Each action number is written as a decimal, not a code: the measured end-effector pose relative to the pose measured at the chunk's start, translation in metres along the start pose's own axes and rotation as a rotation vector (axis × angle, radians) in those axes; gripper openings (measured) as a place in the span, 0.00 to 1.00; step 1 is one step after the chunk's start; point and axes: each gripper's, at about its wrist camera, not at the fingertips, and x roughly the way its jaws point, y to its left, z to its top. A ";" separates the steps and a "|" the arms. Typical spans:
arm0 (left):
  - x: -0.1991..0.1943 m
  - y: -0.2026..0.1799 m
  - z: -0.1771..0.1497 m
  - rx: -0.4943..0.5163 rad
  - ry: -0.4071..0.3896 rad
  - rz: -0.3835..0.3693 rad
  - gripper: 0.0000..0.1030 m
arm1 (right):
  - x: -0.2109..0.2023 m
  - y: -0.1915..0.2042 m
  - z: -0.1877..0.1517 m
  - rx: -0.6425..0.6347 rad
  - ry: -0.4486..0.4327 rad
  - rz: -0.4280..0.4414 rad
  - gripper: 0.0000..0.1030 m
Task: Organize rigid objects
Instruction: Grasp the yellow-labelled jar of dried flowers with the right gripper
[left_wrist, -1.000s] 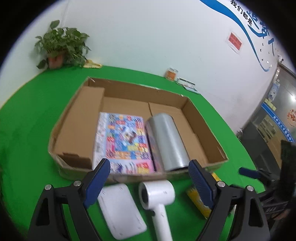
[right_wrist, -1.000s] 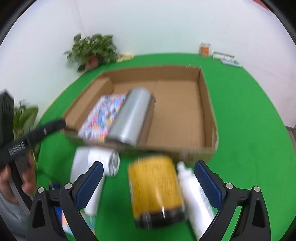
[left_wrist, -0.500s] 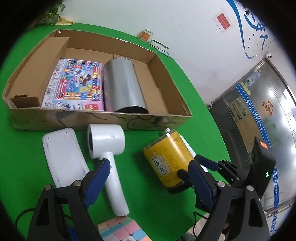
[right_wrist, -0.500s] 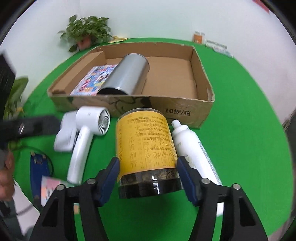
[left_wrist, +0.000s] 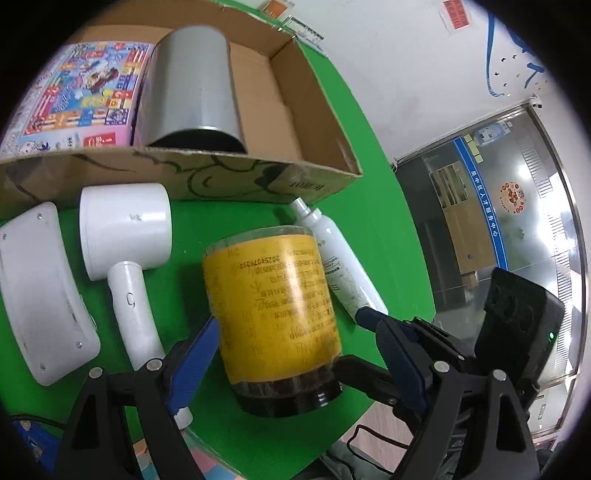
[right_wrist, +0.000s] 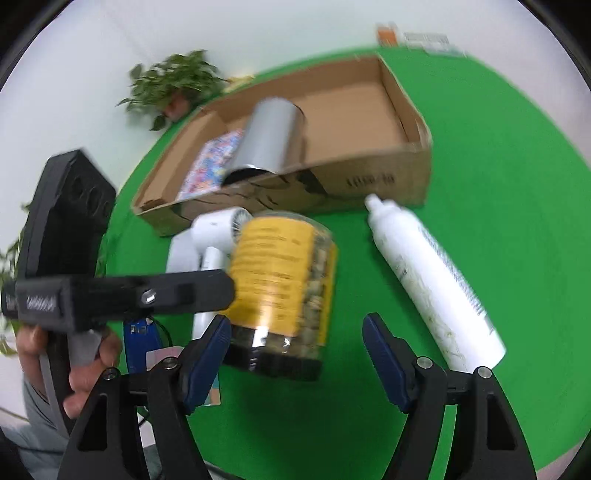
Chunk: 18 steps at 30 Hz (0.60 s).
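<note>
1. Yellow-label jar (left_wrist: 273, 314) lies on its side on the green desk (right_wrist: 498, 184), just in front of the cardboard box (left_wrist: 236, 177).
2. Left hand-held gripper (left_wrist: 295, 362) is wide open and straddles the jar; contact unclear.
3. Right hand-held gripper (right_wrist: 295, 354) has its jaws opening, with the jar's dark lid end between them; not gripped.
4. White spray bottle (right_wrist: 432, 273) lies beside the jar, white hair dryer (left_wrist: 125, 240) on its other side.
5. Silver cylinder (left_wrist: 192, 81) and colourful game box (left_wrist: 81, 85) lie inside the cardboard box.
</note>
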 end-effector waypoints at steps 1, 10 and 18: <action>0.003 0.001 0.001 -0.001 0.008 0.003 0.84 | 0.005 -0.004 0.002 0.021 0.017 0.044 0.73; 0.013 0.011 0.012 -0.029 0.036 0.061 0.79 | 0.031 0.003 0.009 0.029 0.079 0.149 0.76; 0.006 0.021 0.011 -0.039 0.025 0.062 0.77 | 0.046 0.013 0.011 0.047 0.103 0.161 0.82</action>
